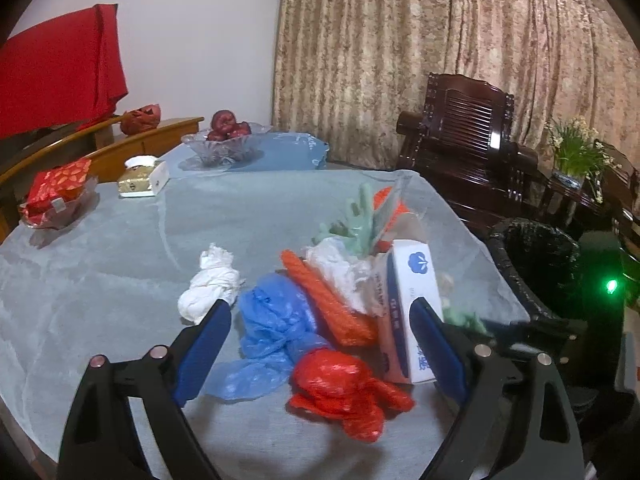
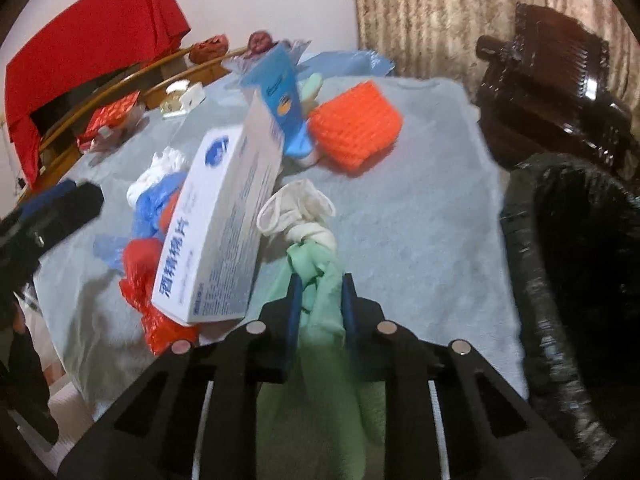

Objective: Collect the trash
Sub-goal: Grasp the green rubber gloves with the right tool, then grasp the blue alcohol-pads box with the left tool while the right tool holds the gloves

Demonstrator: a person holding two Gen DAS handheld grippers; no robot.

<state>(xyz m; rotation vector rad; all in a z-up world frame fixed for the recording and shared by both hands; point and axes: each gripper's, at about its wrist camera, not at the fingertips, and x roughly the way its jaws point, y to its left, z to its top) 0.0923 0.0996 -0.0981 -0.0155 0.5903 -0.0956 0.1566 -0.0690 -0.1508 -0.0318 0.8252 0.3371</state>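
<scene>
A pile of trash lies on the grey tablecloth (image 1: pixel 120 264): a white bag (image 1: pixel 212 284), a blue plastic bag (image 1: pixel 276 320), a red plastic bag (image 1: pixel 344 388), orange foam netting (image 1: pixel 328 300), a white-and-blue box (image 1: pixel 412 312) and a green glove (image 1: pixel 360 220). My left gripper (image 1: pixel 320 344) is open just above the blue and red bags. My right gripper (image 2: pixel 320 300) is shut on a green glove (image 2: pixel 316 276) tied to a white mask (image 2: pixel 296 208), beside the box (image 2: pixel 224 224). A black-lined bin (image 2: pixel 580 248) stands off the table's right edge, also in the left wrist view (image 1: pixel 536 264).
A blue tube (image 2: pixel 284 100) and orange netting (image 2: pixel 356 124) lie beyond the box. At the far side are a glass fruit bowl (image 1: pixel 226 142), a tissue box (image 1: pixel 144 178) and a red packet dish (image 1: pixel 60 196). A dark wooden chair (image 1: pixel 468 148) stands right.
</scene>
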